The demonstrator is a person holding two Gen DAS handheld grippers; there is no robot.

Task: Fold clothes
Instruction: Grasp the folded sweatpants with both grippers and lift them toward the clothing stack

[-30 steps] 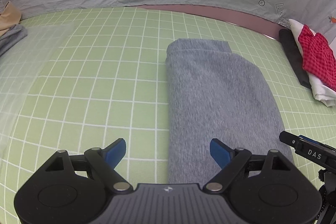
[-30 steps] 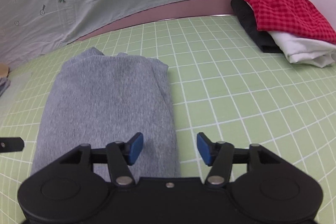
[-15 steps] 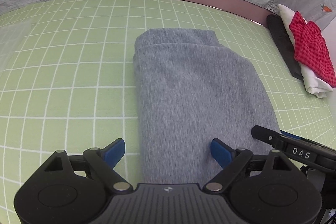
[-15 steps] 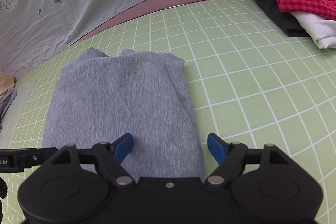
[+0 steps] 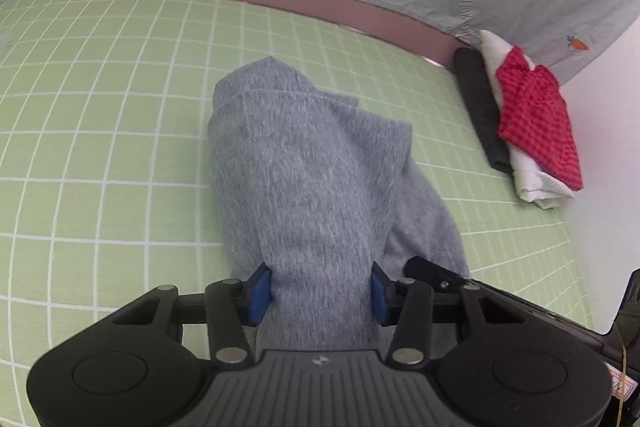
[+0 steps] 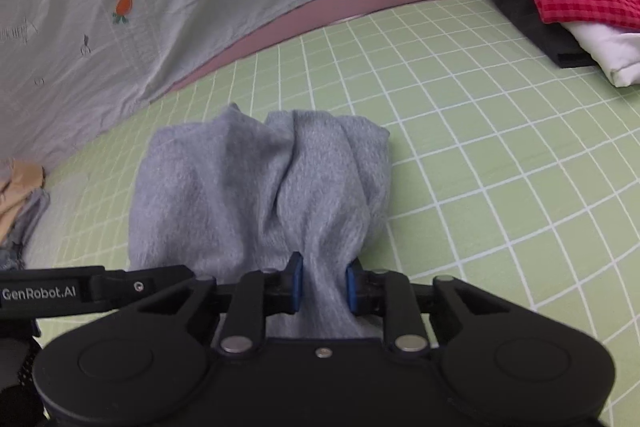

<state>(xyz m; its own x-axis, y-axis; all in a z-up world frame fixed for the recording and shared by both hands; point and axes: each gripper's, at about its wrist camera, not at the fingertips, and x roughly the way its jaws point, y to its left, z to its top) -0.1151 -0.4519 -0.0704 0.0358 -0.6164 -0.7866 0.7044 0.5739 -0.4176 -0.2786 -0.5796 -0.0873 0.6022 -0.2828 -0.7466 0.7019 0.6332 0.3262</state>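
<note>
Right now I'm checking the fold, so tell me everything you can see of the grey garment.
The grey garment is a soft, fleecy-looking knit, folded into a long narrow bundle on the green grid mat. Its near end is bunched and raised, with creases running back from the grips. The left gripper and right gripper have just been closing and now both pinch that end. The far end lies on the mat, with layered edges showing. It is apart from the clothes stack.

Left gripper (image 5: 319, 291) and right gripper (image 6: 323, 287) (angled downward) have just closed.
</note>
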